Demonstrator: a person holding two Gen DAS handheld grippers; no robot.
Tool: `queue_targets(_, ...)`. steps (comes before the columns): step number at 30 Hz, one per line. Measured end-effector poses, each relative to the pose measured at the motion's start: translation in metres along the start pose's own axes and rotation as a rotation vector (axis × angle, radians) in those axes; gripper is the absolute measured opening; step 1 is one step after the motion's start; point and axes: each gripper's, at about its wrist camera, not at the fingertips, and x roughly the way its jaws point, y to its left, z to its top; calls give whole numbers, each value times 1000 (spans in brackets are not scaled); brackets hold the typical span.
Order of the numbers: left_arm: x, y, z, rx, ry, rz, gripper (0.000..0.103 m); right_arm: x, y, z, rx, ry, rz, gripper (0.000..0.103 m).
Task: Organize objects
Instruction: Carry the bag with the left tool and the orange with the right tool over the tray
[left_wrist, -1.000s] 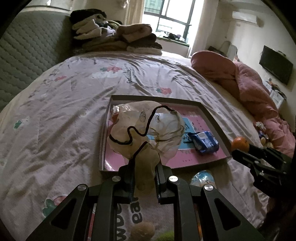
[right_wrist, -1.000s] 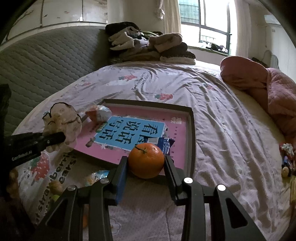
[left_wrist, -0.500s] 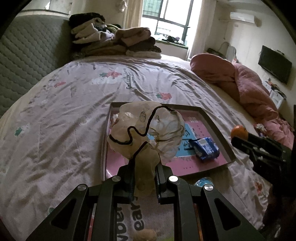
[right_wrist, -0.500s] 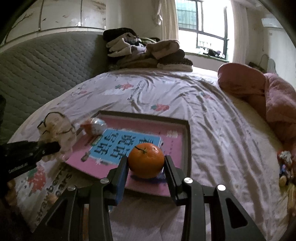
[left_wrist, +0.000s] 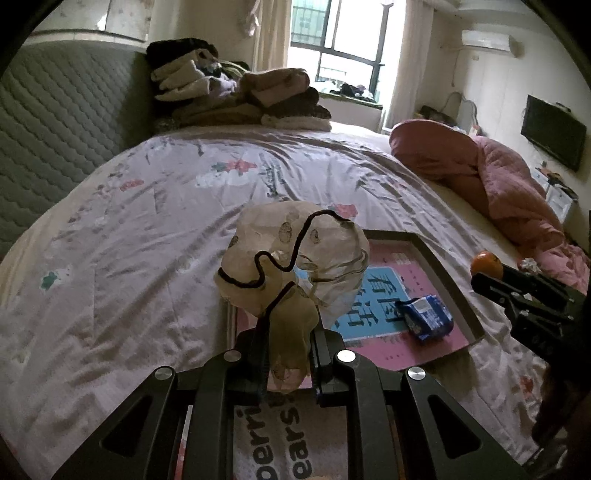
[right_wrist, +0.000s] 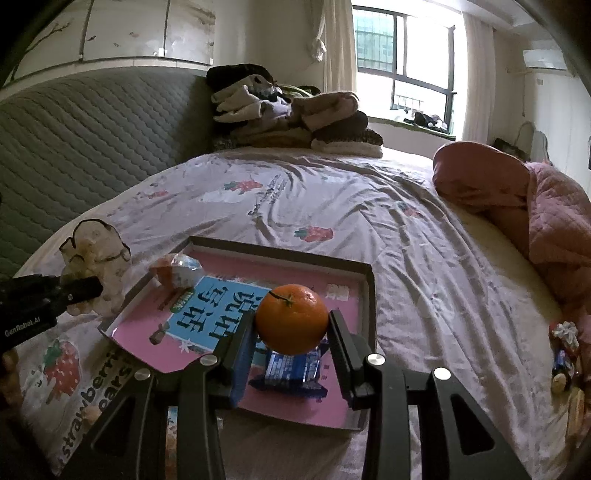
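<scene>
1. Left gripper (left_wrist: 287, 345): jaws closed on the gathered neck of a crumpled translucent bag (left_wrist: 295, 264) with a black drawstring. The bag is held upright in the air, off the bedding, above the near left corner of the tray (left_wrist: 456, 295).
2. Right gripper (right_wrist: 291, 334): jaws clamped on either side of an orange (right_wrist: 291, 318), stem facing the camera. The orange is held above the tray's near right part, clear of its floor.
3. Tray: shallow, dark-rimmed, with a pink base and a blue panel of printed characters; it lies flat on the bedspread (right_wrist: 332, 206).
4. Tray contents: a blue snack packet (right_wrist: 291, 369) lies on the pink base, directly beneath the held orange. A clear-wrapped orange-and-white item (right_wrist: 177, 271) rests at the far left corner of the tray.
5. From the right wrist view, the left gripper (right_wrist: 79, 291) and its bag appear at the left edge, just beside the tray's left rim.
6. Surroundings: a stack of folded clothes (left_wrist: 236, 96) sits at the head of the bed; a pink quilt (left_wrist: 491, 181) is bunched along the right side. Small wrapped items (right_wrist: 563, 350) lie on the bedding at the far right; their kind cannot be determined.
</scene>
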Motion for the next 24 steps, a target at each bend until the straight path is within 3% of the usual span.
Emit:
queue_targets(14, 21, -2, 9, 25, 4, 12, 18, 6, -22, 11, 21, -15, -35, 39)
queue_targets(24, 37, -3, 5, 38, 33, 21, 18, 25, -22, -4, 3, 67, -41, 39)
